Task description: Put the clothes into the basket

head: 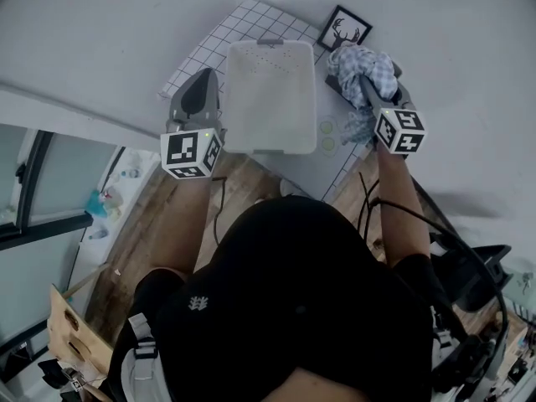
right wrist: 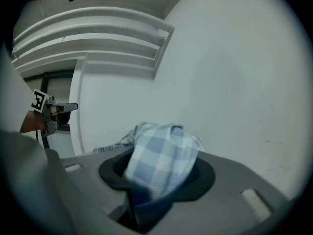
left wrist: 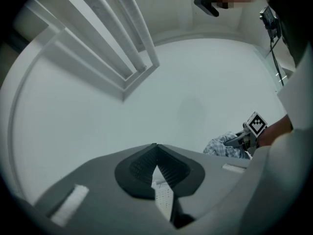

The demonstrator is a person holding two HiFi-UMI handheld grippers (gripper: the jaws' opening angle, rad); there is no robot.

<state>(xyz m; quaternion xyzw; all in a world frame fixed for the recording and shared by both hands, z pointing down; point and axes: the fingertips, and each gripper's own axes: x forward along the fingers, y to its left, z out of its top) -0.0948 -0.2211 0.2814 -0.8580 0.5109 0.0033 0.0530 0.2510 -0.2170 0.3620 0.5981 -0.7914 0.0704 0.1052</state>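
A white plastic basket stands on a grid-patterned mat, straight ahead in the head view. My right gripper is shut on a blue-and-white checked cloth and holds it in the air just right of the basket. In the right gripper view the cloth bulges out of the jaws and hides the fingertips. The left gripper hovers beside the basket's left wall. Its pads meet at the tips with nothing between them. From the left gripper view the cloth shows at the right.
A framed deer picture lies behind the basket at the right. Two pale green circles mark the mat by the basket's right front corner. Wooden floor and black cables lie below. A window is at the left.
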